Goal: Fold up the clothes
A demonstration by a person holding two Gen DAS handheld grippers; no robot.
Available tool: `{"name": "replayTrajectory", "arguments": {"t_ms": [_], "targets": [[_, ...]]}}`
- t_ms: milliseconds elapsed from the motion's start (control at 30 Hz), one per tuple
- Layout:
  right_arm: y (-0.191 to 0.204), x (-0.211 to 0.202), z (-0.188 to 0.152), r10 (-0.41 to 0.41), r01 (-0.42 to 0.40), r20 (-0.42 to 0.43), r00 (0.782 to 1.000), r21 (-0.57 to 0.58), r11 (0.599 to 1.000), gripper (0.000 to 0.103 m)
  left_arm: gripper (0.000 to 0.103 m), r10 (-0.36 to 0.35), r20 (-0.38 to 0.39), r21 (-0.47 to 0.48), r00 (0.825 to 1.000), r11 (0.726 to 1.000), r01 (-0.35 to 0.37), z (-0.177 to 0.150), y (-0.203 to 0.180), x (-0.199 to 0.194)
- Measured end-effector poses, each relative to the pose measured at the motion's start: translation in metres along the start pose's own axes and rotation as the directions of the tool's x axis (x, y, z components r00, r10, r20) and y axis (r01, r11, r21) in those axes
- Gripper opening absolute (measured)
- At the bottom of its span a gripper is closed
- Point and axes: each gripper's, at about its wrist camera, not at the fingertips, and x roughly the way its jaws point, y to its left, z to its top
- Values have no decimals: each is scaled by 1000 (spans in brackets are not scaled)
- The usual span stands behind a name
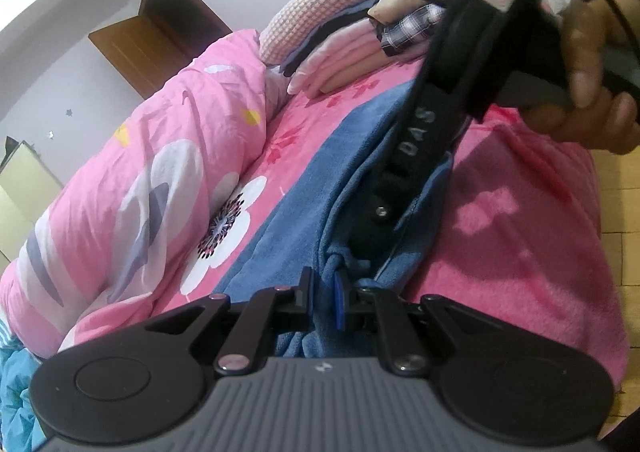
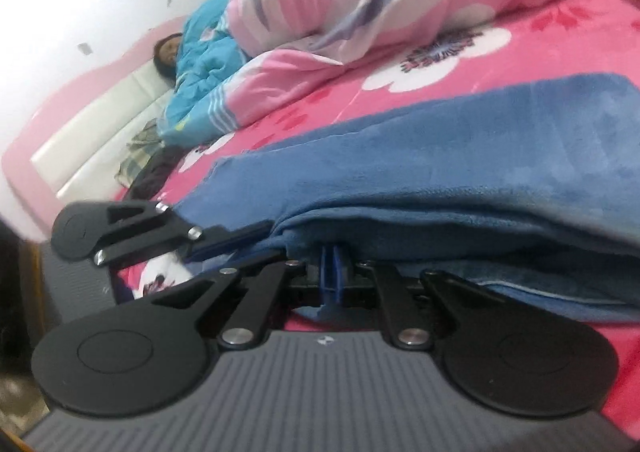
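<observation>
1. Blue garment: lies on the bed, pink floral sheet.
2. Left hand-held gripper: clamped on a bunched blue edge.
3. Right hand-held gripper: pinching the blue fabric fold.
4. Folded clothes pile sits beyond.

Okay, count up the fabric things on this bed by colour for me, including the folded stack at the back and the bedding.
Blue: 2, the garment both claws grip and the bright blue quilt
Pink: 3, the floral duvet, the sheet, a folded pink piece
Checked cream: 1, the top of the stack
Plaid: 1, a folded shirt
Total: 7
</observation>
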Motion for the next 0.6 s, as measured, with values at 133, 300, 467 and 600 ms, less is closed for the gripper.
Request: {"name": "replayTrajectory", "arguments": {"t_ms": [133,300,467,600], "targets": [[1,7,3,-22,22,1,1000,-12,1000,4,10,-7,5,-21,1000,1000,8,0,4,0],[10,4,-1,-38,37,-10,999,-83,996,5,10,-16,13,-47,1000,999,16,0,9,-2],[6,9,2,-24,27,58,998,-44,999,5,10,-4,16,-51,1000,999,5,1,11,-1],[0,23,-10,-60,67,96,994,-66,996,1,11,-51,-10,-64,999,997,50,-1,12,2]]}}
